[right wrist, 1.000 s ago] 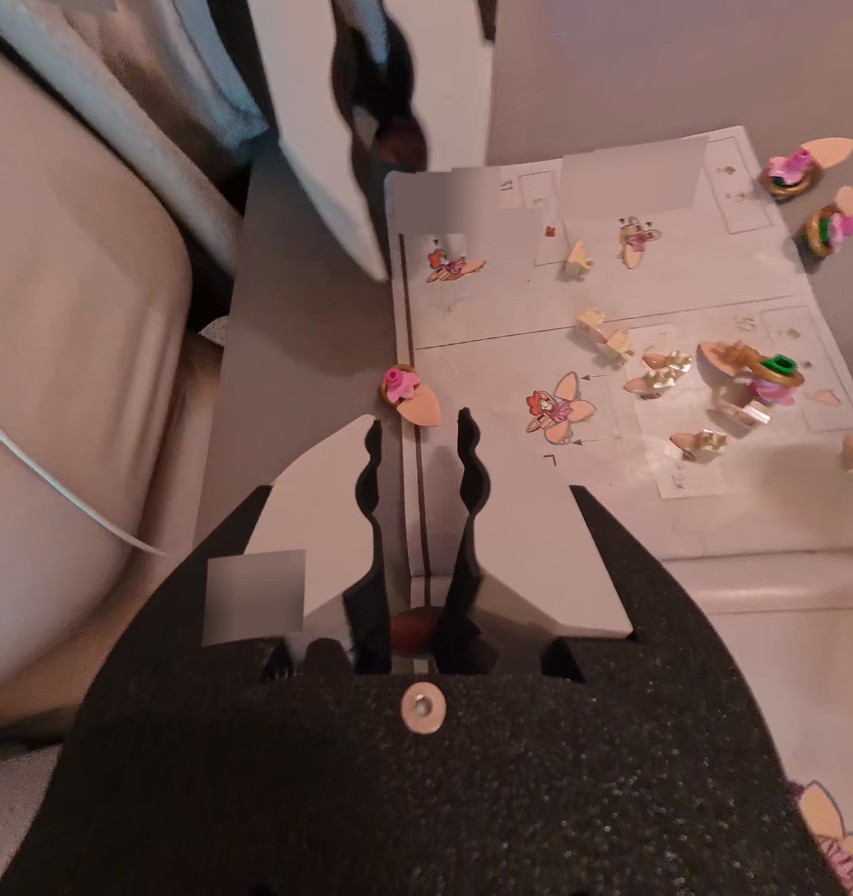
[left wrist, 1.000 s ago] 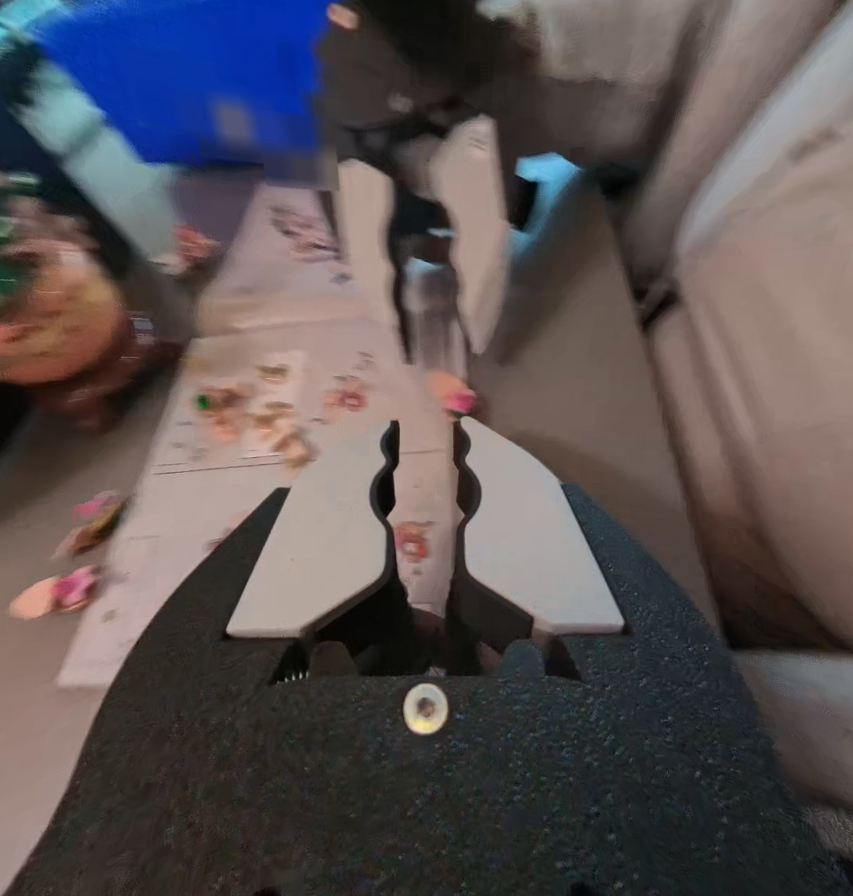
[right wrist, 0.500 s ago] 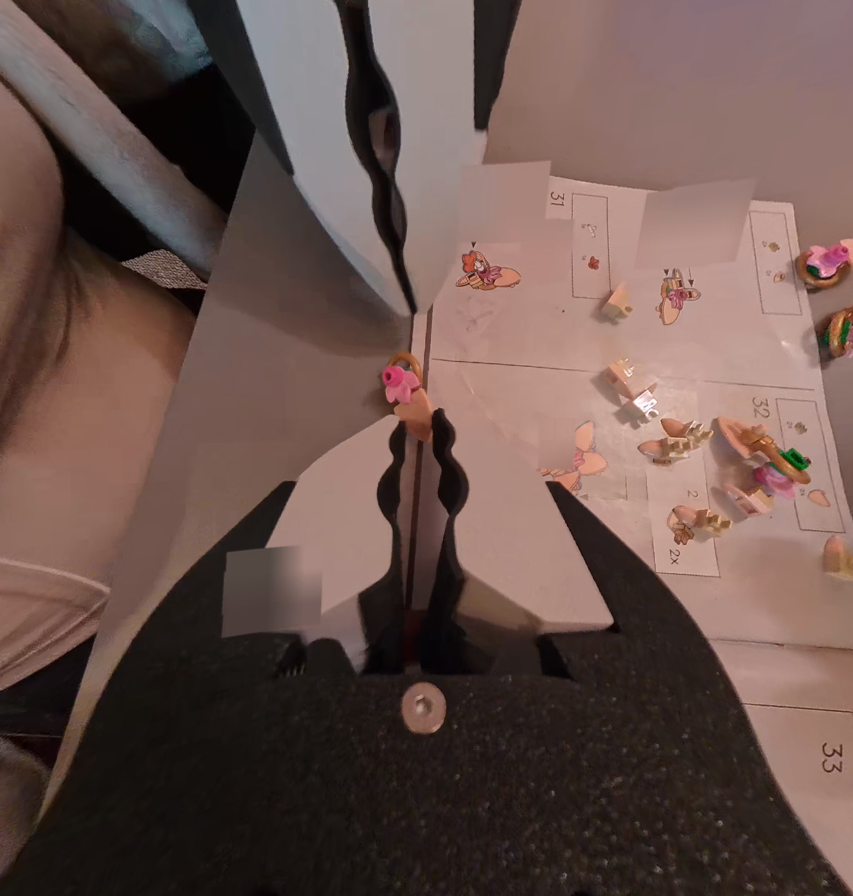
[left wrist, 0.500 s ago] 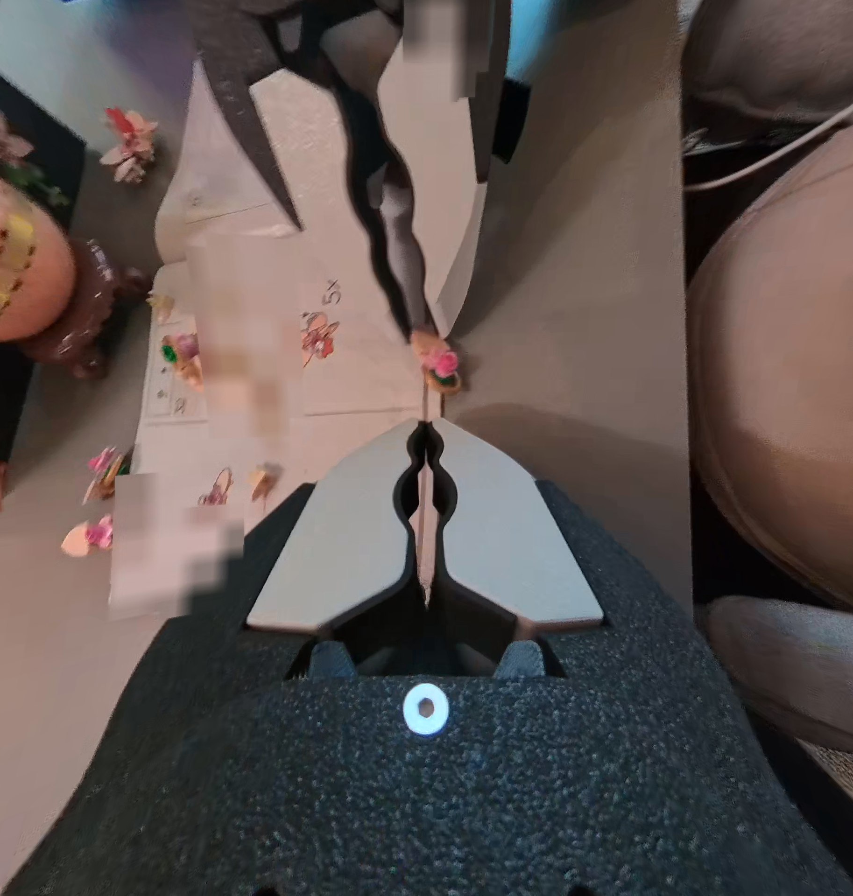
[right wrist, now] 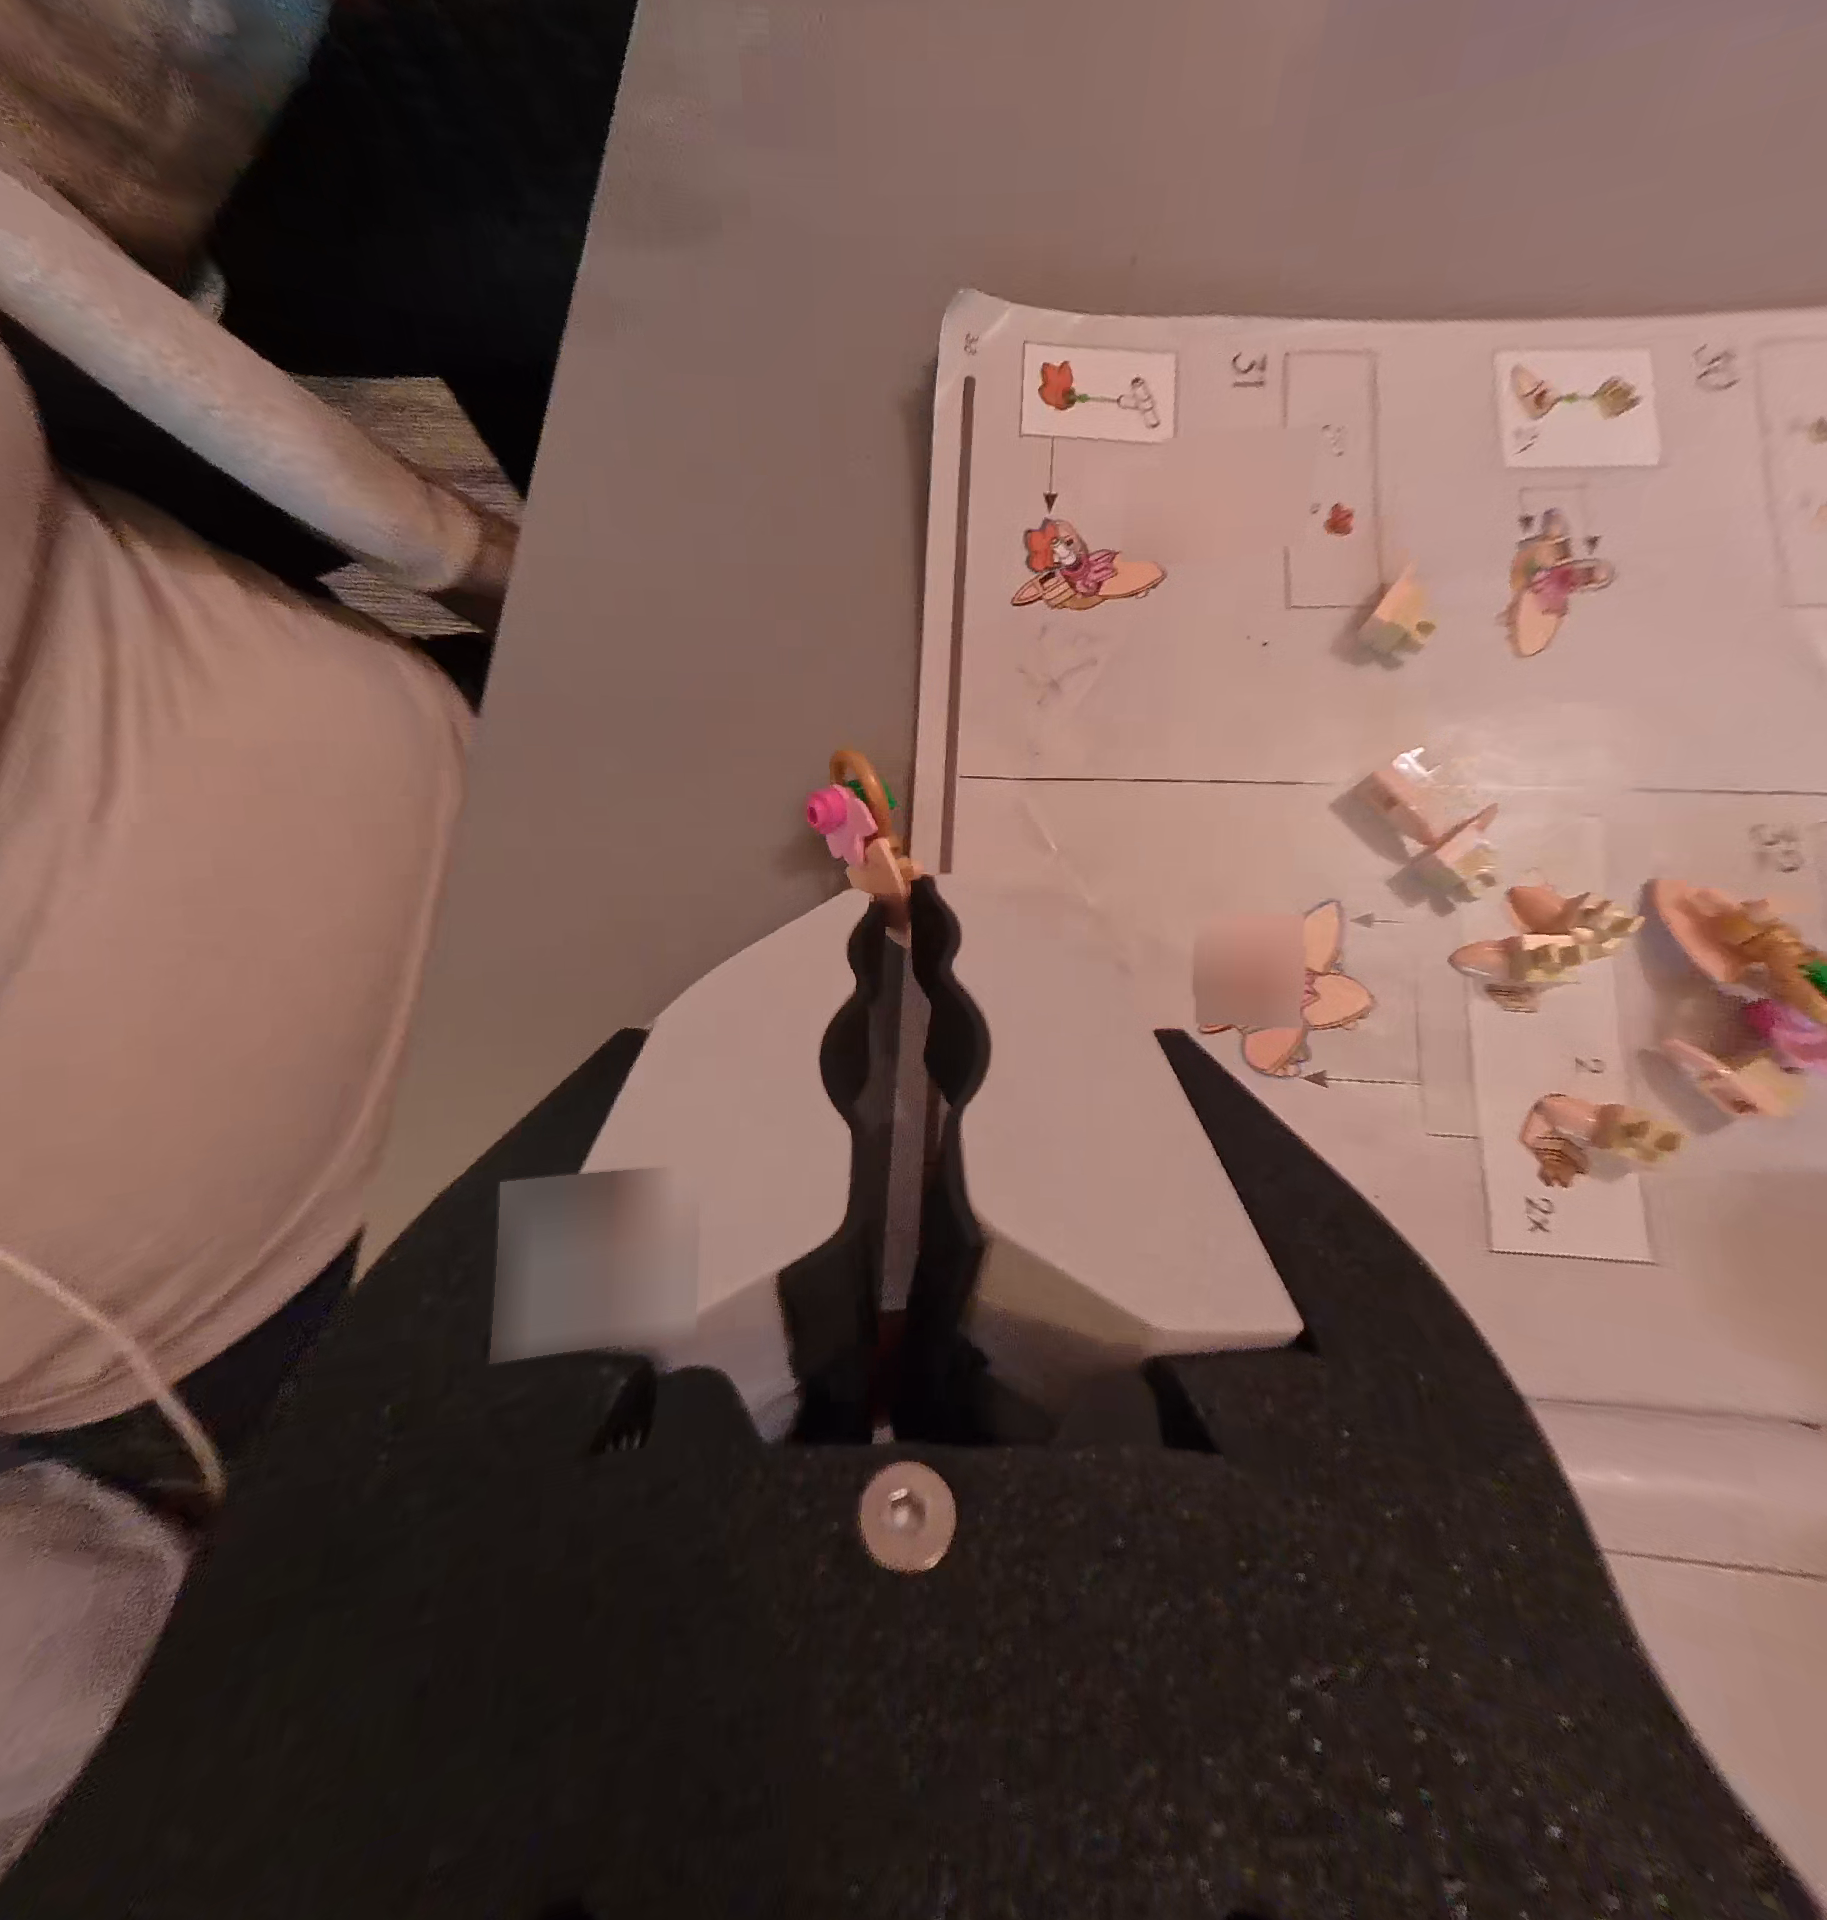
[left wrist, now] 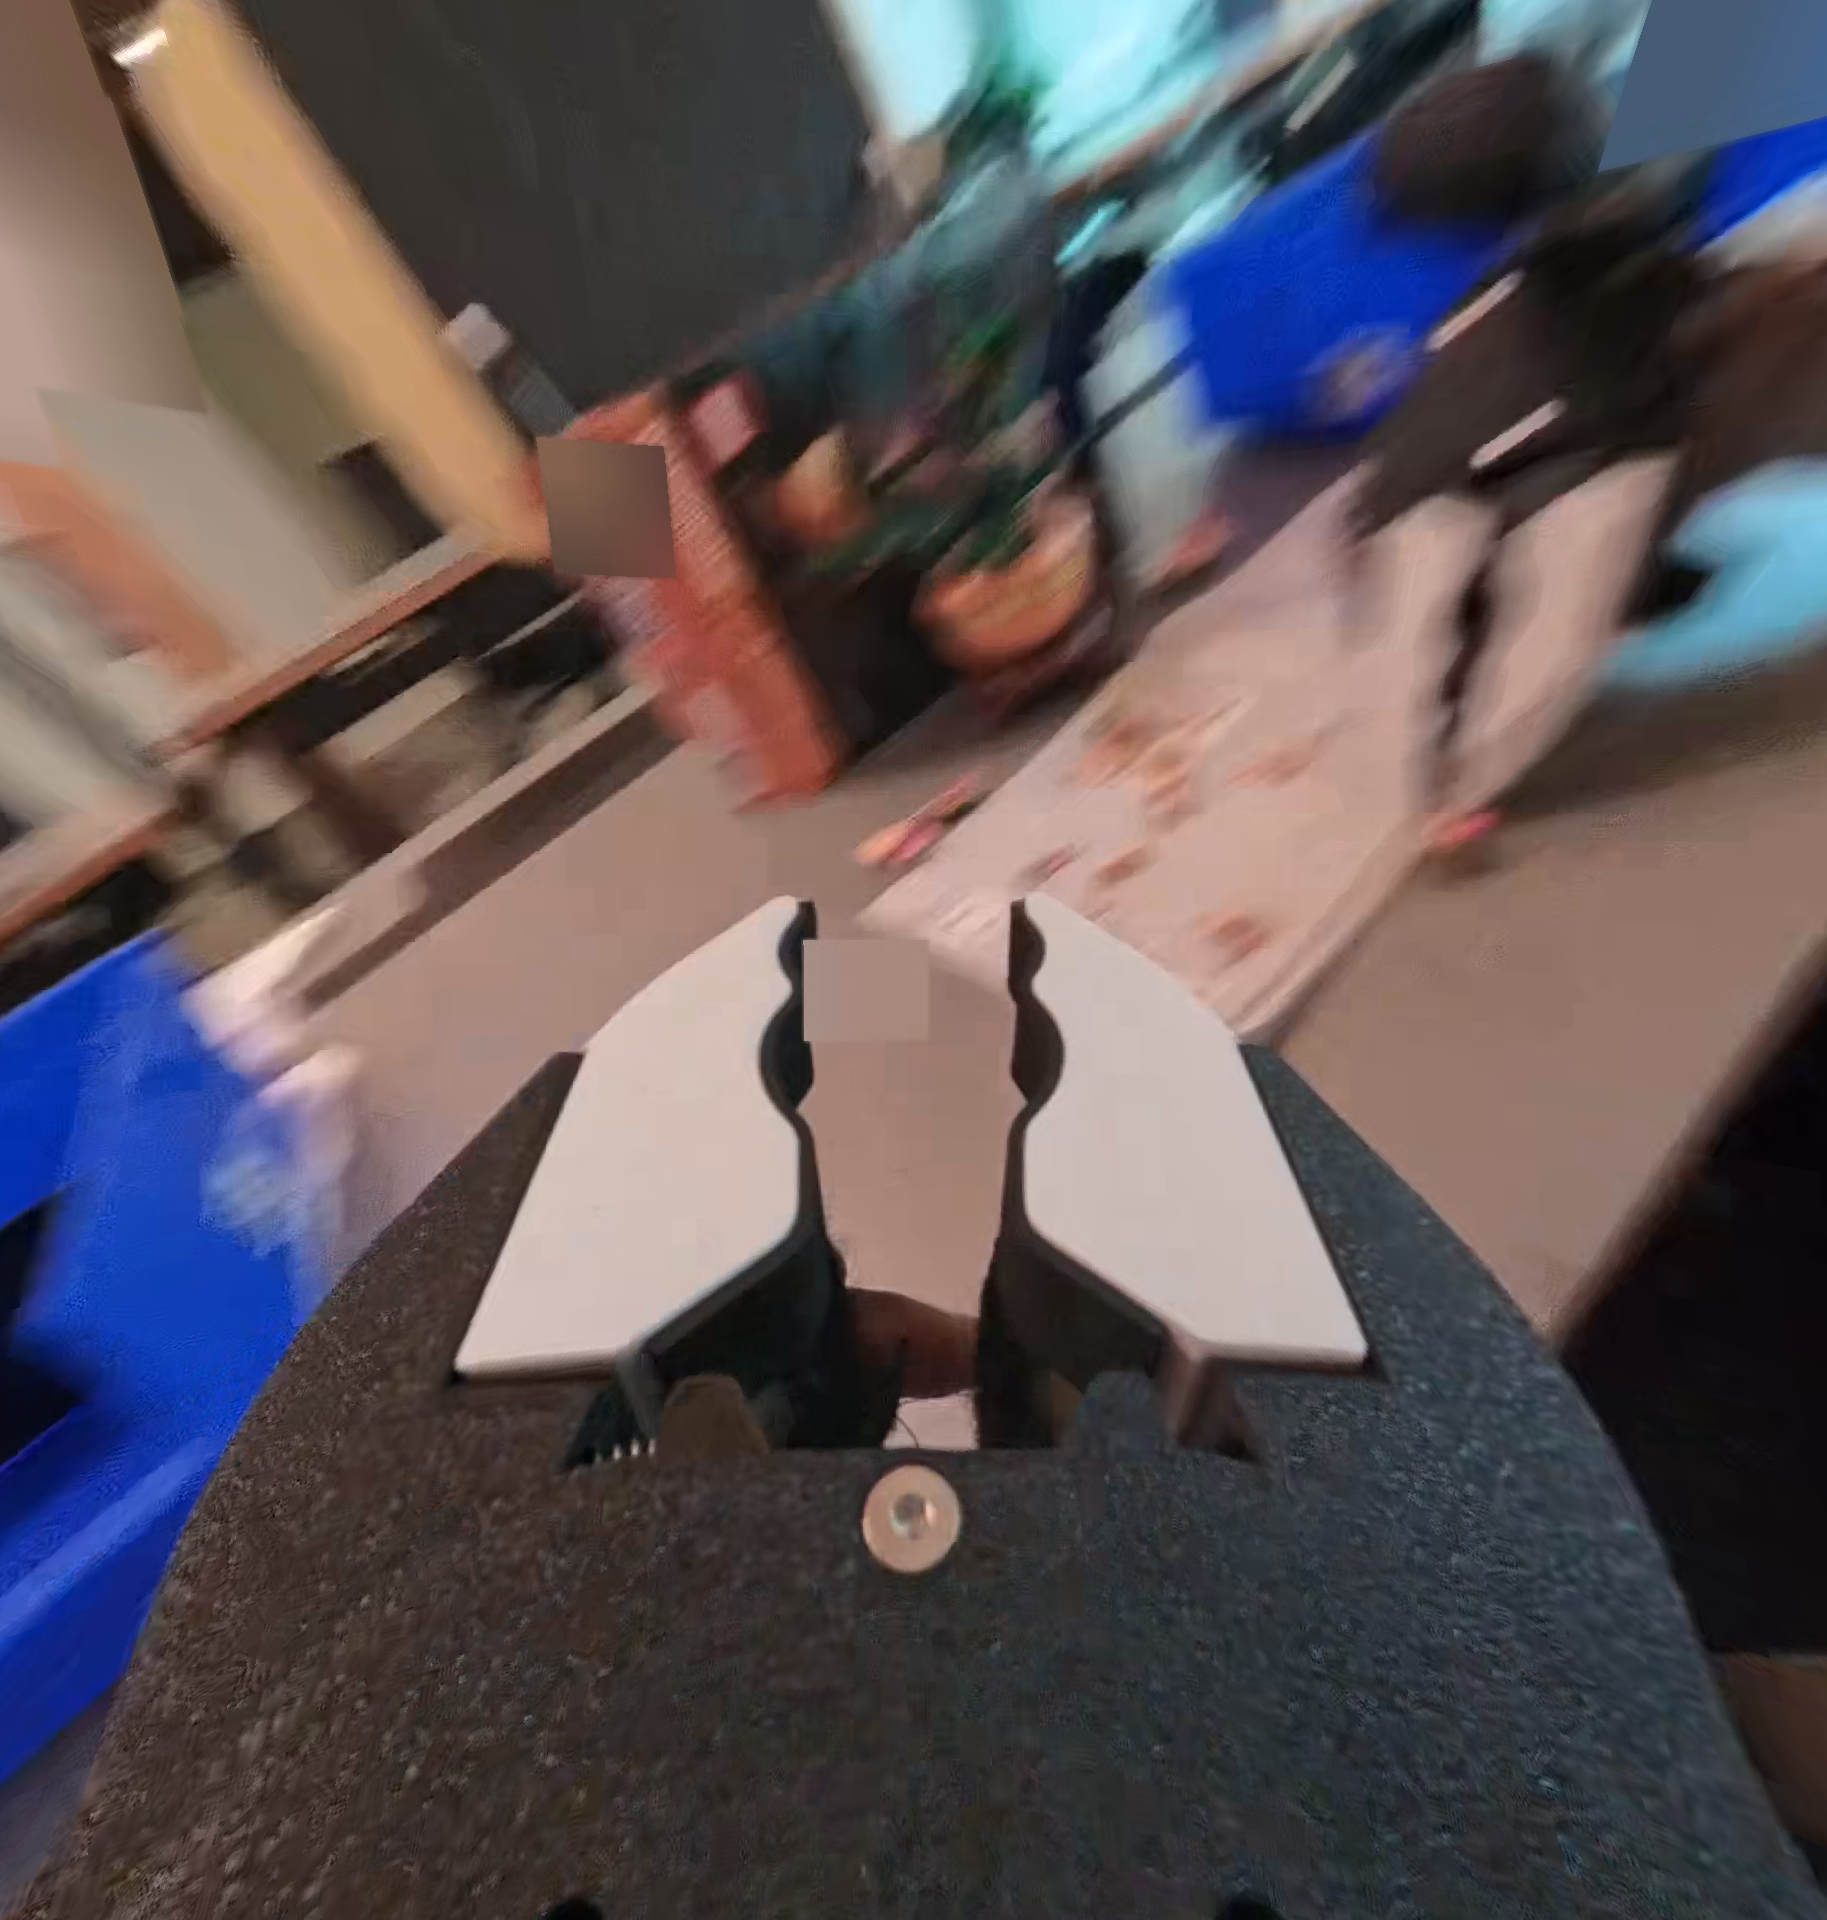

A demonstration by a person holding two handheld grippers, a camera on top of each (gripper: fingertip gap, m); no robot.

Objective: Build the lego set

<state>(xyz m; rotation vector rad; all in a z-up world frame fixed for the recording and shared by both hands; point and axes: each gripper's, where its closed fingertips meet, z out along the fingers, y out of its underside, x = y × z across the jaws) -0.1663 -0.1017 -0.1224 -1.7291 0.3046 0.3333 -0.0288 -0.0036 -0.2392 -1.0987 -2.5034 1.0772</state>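
Observation:
My right gripper (right wrist: pixel 896 896) is shut on a small flower piece (right wrist: pixel 859 831), made of a tan petal, a pink bud, a gold ring and a bit of green, and holds it by the petal at the left edge of the instruction sheet (right wrist: pixel 1179 686). Several loose tan, gold and pink pieces (right wrist: pixel 1543 935) lie on the sheet to the right. My left gripper (left wrist: pixel 911 914) is open and empty, raised over the table (left wrist: pixel 1408 1091), in a blurred view. The right gripper (left wrist: pixel 1501 644) shows far off there over the sheet (left wrist: pixel 1179 831).
A blue bin (left wrist: pixel 67 1247) is at the left of the left wrist view. A reddish box (left wrist: pixel 722 613) and a potted build (left wrist: pixel 992 561) stand at the far table edge. A person's clothed legs (right wrist: pixel 161 831) are beside the table's left edge.
My right gripper closed on the flower piece. My left gripper opened, pulled away from it and swung up and to the left, so its view now looks across the room.

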